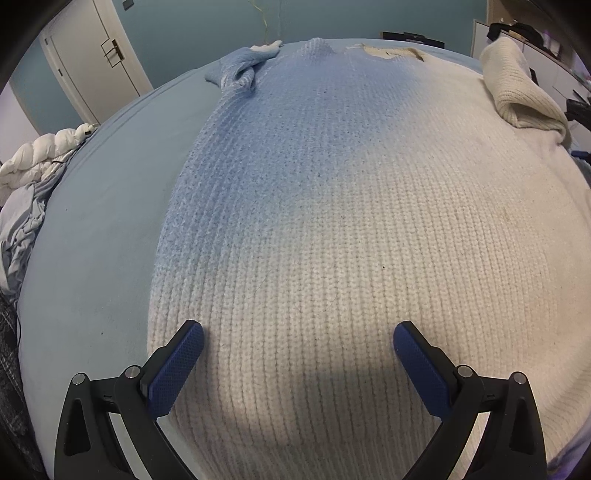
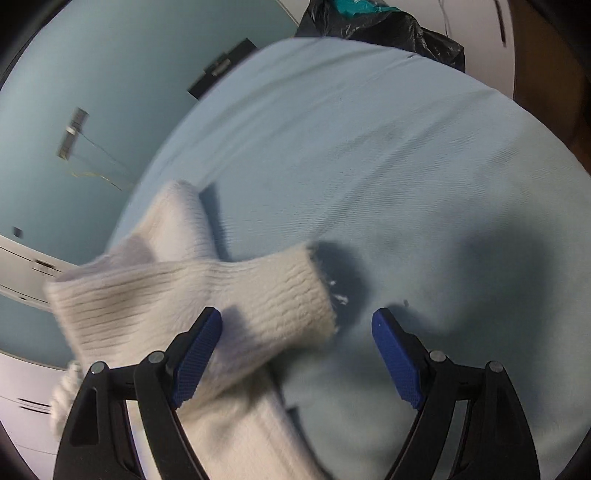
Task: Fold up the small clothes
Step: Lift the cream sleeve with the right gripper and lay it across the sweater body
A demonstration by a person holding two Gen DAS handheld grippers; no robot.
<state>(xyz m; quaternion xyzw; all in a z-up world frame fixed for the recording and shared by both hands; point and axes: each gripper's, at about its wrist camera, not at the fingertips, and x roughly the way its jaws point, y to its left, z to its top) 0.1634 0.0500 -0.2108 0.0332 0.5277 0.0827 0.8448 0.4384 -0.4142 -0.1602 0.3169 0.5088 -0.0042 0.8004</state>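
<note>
A knit sweater (image 1: 332,221), cream fading to blue at its upper left, lies flat on a light blue bed sheet (image 1: 96,229). Its blue sleeve (image 1: 240,70) is bunched at the far left and its cream sleeve (image 1: 517,88) is folded over at the far right. My left gripper (image 1: 298,354) is open just above the sweater's near hem, holding nothing. In the right wrist view, the cream sleeve (image 2: 207,295) lies crumpled, its cuff (image 2: 306,291) pointing right. My right gripper (image 2: 297,343) is open over the cuff, its left finger (image 2: 195,362) above the sleeve. This view is motion-blurred.
A white puffy duvet and grey bedding (image 1: 29,184) are heaped at the bed's left edge. A white door (image 1: 92,55) stands beyond. A black plastic bag (image 2: 388,29) sits past the bed's far edge. Bare sheet (image 2: 406,166) stretches right of the sleeve.
</note>
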